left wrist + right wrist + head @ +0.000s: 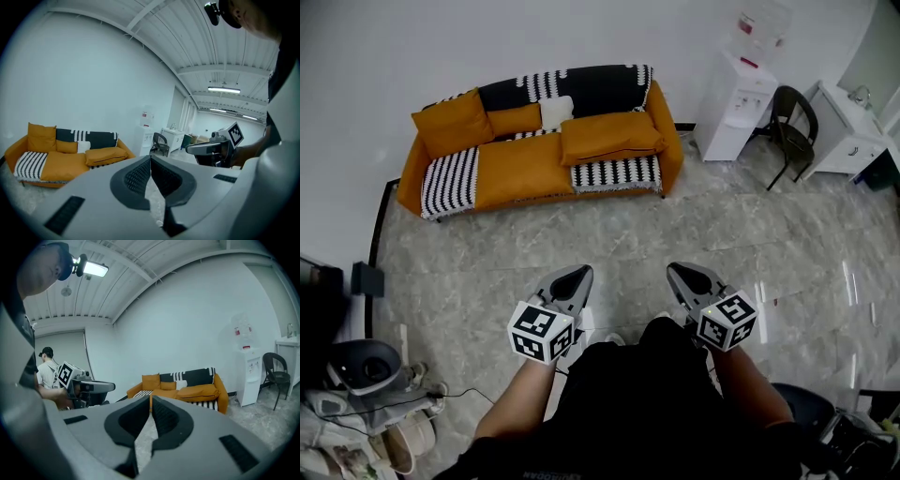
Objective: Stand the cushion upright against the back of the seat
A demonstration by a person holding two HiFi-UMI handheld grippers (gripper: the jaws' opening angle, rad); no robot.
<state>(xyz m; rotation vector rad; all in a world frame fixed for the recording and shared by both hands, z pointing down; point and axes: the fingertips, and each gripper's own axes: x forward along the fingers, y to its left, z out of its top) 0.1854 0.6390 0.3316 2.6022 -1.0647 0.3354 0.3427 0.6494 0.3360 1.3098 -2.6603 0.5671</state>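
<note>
Beside the orange sofa, a water dispenser and black chair

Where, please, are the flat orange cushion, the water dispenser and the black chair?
flat orange cushion (609,137), head view, middle of its top face.
water dispenser (729,112), head view, its white body.
black chair (790,129), head view, its seat.

Left gripper and right gripper closed (both empty).

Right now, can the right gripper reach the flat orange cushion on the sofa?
Probably not: the right gripper, shut, hangs well short of the cushion. Only bare floor lies between, so stepping closer should do.
</note>
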